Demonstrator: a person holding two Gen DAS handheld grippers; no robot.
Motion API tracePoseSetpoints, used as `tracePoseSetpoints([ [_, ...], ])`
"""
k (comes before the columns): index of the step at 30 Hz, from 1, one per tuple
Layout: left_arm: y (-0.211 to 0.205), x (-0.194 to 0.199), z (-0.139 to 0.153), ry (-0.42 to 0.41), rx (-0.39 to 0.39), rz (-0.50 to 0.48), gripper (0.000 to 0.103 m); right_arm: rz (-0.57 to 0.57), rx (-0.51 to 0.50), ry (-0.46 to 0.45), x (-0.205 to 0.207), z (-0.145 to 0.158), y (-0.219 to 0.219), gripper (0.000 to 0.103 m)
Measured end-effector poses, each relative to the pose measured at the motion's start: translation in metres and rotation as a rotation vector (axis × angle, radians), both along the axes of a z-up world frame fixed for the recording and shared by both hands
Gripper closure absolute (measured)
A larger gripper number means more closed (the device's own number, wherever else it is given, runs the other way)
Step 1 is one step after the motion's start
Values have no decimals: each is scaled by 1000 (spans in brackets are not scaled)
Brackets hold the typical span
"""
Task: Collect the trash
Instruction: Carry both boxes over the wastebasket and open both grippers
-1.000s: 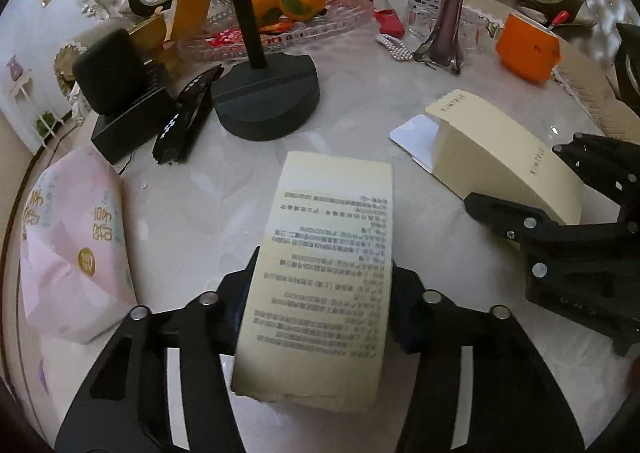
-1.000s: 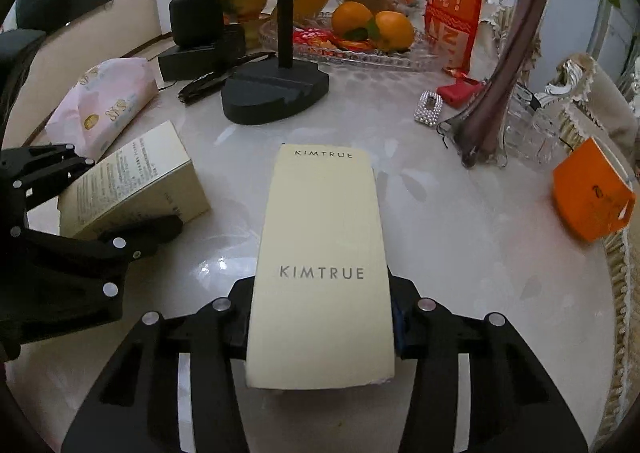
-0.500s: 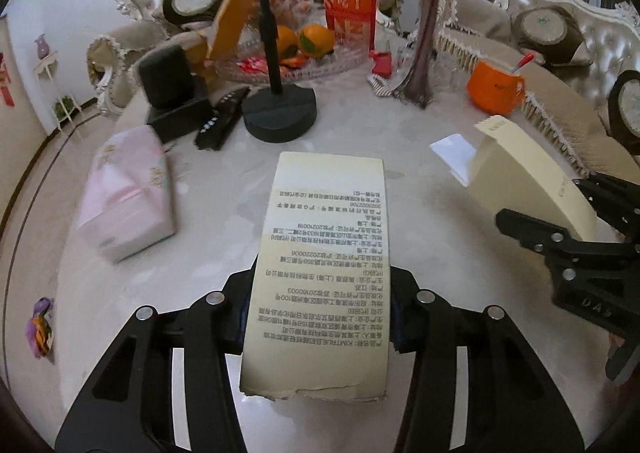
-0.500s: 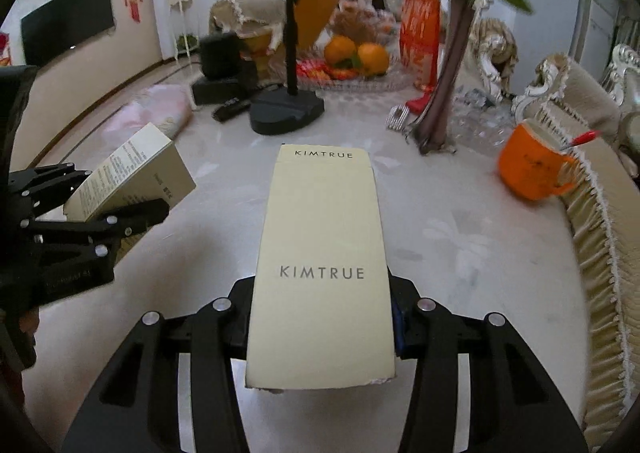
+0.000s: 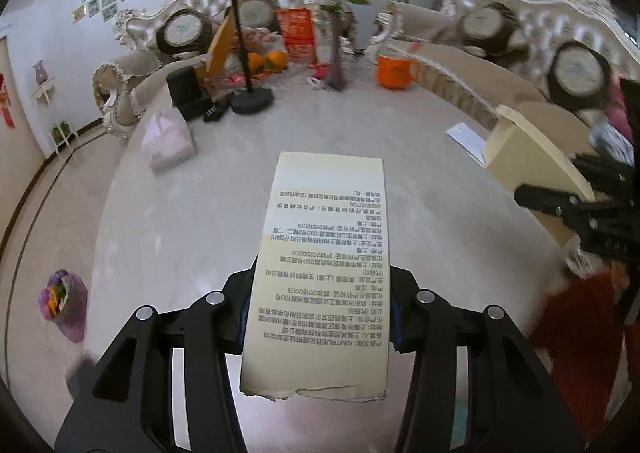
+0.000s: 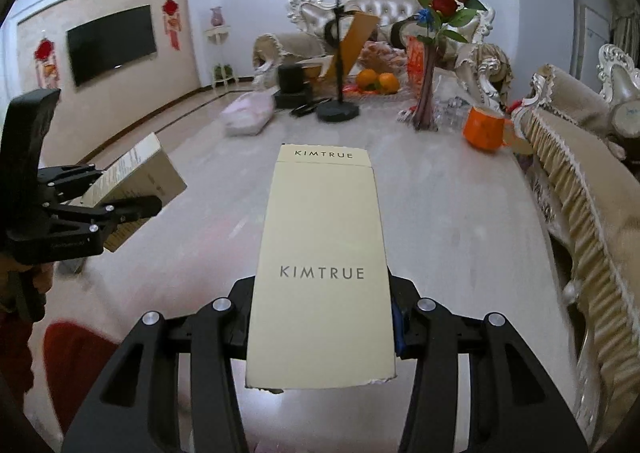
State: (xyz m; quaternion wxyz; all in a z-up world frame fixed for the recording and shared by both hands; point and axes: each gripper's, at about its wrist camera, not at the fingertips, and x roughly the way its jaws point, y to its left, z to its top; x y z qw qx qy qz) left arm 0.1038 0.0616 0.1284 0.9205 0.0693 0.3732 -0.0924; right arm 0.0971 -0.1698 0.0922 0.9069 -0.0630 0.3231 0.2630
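— Cream card is what you have in both hands. The left gripper (image 5: 318, 317) has its jaws clamped on the pale yellow carton printed with small black text (image 5: 320, 269), and the right gripper (image 6: 322, 317) is clamped on the cream carton marked KIMTRUE (image 6: 322, 253).

— What changed just now?

— You pulled back and up. A second ago both cartons hung low over the pale marble worktop (image 5: 224, 221) with the clutter close ahead; now the whole worktop lies well below and in front of you, and neither carton touches it. The left jaws eased in a shade, but the carton sits between them as before. I'd judge the pick-up done: what's left is carrying both pieces to a bin, and no bin shows in either view.

— And the count?

— Two cartons, one per gripper. Left on the worktop: one pink tissue pack (image 5: 170, 137), one orange mug (image 5: 394, 71), one purple vase of roses (image 5: 338, 65), one black round-based stand (image 5: 252, 99), two oranges (image 6: 378, 81) on a glass tray, and one white slip of paper (image 5: 466, 137) near the right carton, which may also be trash.
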Motion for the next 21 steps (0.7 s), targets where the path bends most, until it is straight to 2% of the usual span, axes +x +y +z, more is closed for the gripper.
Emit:
tracePoseSetpoints([
  [2, -11, -47, -8, -2, -18, -33, 55, 9, 6, 6, -29, -6, -8, 58],
  [6, -29, -117, -31, 19, -83, -50, 55, 11, 44, 50, -89, -25, -24, 58],
  [10, -47, -154, -73, 107, -109, -34, 55, -3, 48, 127, -135, -60, -30, 58],
  [13, -58, -164, -113, 209, -152, -18, 55, -7, 42, 236, -146, -90, -29, 58],
  [16, -65, -162, -156, 287, -151, 39, 55, -23, -34, 309, -142, -126, -19, 58],
  [19, -70, -149, -206, 411, -176, 68, 55, -47, -65, 421, -119, -166, -14, 58],
  [21, -71, -138, -226, 448, -140, 90, 55, -70, -105, 472, -106, -190, -10, 58],
])
